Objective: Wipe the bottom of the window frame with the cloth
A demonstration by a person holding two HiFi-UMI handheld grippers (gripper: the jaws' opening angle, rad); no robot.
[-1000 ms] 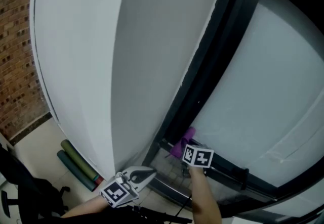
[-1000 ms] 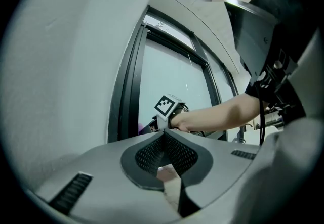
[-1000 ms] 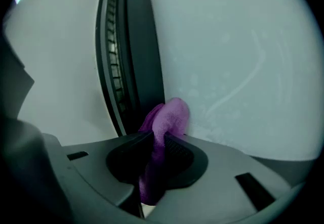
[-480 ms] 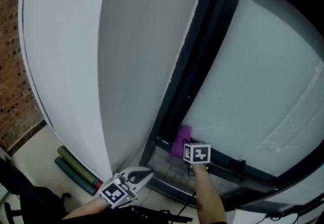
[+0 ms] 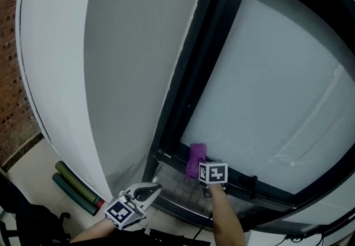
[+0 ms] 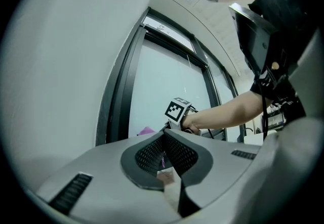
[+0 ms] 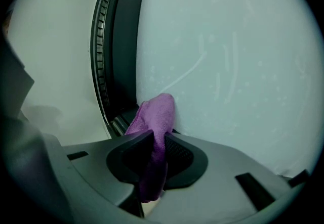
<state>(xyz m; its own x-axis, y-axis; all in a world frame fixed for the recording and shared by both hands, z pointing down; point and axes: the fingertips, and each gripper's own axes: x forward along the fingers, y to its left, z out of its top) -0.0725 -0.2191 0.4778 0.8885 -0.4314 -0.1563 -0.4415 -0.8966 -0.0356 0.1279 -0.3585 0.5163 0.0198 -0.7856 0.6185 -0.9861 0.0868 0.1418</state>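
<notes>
Purple cloth point(image 7: 154, 117) sits clamped in the right claw point(image 7: 158, 138); its free end touches the glass point(image 7: 228, 66) at the bottom corner of the window frame point(image 7: 121, 41). Beside the white wall point(image 5: 127, 73), the left claw point(image 6: 164, 136) hangs closed on nothing.

I am watching my left hand-held gripper point(image 6: 164, 136) pointing, jaws pressed together and empty, at the dark window frame point(image 6: 119, 91), where a forearm point(image 6: 228, 114) is reaching beside a purple cloth point(image 6: 147, 130).

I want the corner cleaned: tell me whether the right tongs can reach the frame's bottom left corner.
Probably yes: the right tongs, shut on the cloth, sit at the bottom rail beside that corner, with nothing visible between.
</notes>
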